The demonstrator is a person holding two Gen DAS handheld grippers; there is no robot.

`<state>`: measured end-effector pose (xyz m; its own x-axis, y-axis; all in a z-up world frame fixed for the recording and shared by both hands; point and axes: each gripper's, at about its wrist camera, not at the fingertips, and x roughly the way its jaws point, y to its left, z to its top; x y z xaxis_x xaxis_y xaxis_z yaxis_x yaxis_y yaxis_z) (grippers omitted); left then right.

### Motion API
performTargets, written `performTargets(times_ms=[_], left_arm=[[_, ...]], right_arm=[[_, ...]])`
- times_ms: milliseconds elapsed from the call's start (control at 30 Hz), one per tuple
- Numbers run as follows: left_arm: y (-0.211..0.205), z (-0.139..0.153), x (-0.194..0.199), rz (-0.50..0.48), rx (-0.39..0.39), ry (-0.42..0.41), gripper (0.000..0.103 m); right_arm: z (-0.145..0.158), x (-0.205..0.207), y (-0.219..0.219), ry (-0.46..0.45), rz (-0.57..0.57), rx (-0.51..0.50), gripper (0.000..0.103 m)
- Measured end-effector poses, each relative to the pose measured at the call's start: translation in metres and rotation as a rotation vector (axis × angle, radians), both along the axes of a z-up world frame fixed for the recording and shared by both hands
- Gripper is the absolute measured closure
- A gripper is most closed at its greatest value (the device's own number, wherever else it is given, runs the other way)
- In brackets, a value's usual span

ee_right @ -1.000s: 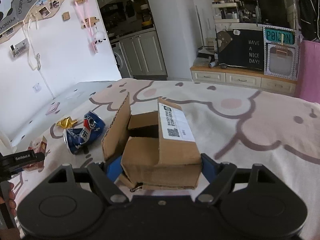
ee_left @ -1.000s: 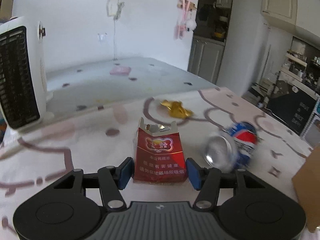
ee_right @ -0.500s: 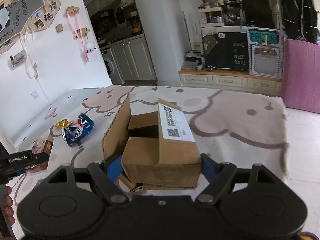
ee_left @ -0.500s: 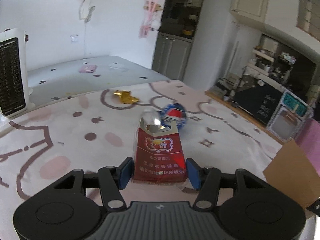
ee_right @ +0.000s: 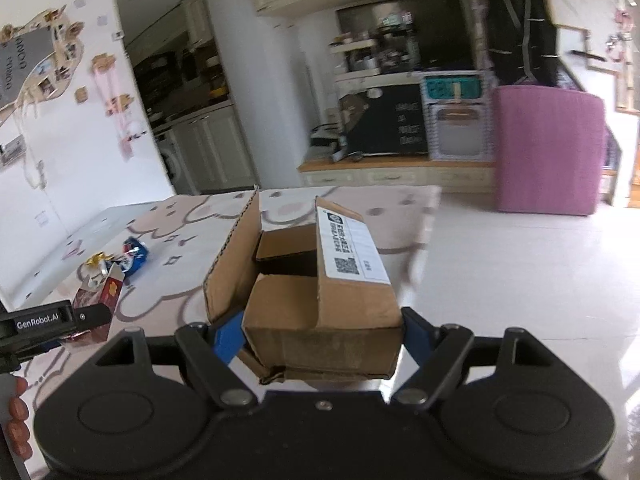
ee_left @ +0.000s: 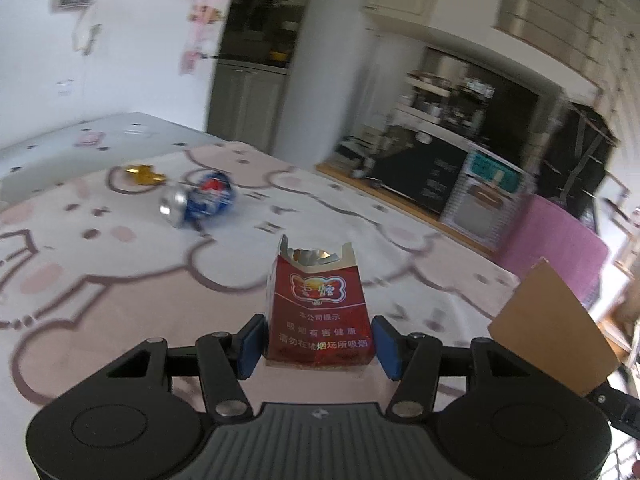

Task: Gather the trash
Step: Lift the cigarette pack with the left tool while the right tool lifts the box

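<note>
Both grippers have swung toward the right of the room since a second ago, each carrying its load along: the can that lay just beyond the red pack now sits far off to the left in the left wrist view, and bare tiled floor has come into sight past the box in the right wrist view.

The left gripper [ee_left: 318,340] has its jaws pinching the lower sides of a red cigarette pack [ee_left: 318,312], which stands upright between the blue pads with its torn top open and foil showing. Far to the left, a crushed blue can [ee_left: 200,200] lies on its side on the pink-patterned mat [ee_left: 120,280], and a gold wrapper [ee_left: 142,174] lies just beyond the can.

The right gripper [ee_right: 322,336] has its jaws spread wide and clamped on a cardboard box [ee_right: 320,304]; the pads press on both its sides. The box's flaps stand open, the left one upright, and a white shipping label [ee_right: 348,248] runs along the right flap. In this view the left gripper [ee_right: 60,320] shows at the near left with the cigarette pack [ee_right: 102,294] in it, fingers [ee_right: 18,408] of a hand below it. Beyond the pack lie the can [ee_right: 136,254] and the gold wrapper [ee_right: 98,260]. A pink cabinet [ee_right: 548,148] stands on the floor [ee_right: 520,280] at the far right.
</note>
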<state>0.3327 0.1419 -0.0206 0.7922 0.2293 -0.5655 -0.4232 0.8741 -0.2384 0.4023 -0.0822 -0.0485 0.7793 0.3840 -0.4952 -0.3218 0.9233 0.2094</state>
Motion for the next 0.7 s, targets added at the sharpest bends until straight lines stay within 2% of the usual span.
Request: performTargets(times_ms=[400, 700], left_arm=[[-0.112, -0.006, -0.013, -0.254, -0.059, 0.01, 0.046], [-0.18, -0.029, -0.007, -0.413, -0.071, 0.07, 0.046]], right_arm=[[-0.003, -0.064, -0.099, -0.01, -0.16, -0.025, 0.023], [-0.029, -0.094, -0.171, 0.047, -0.294, -0.062, 0.023]])
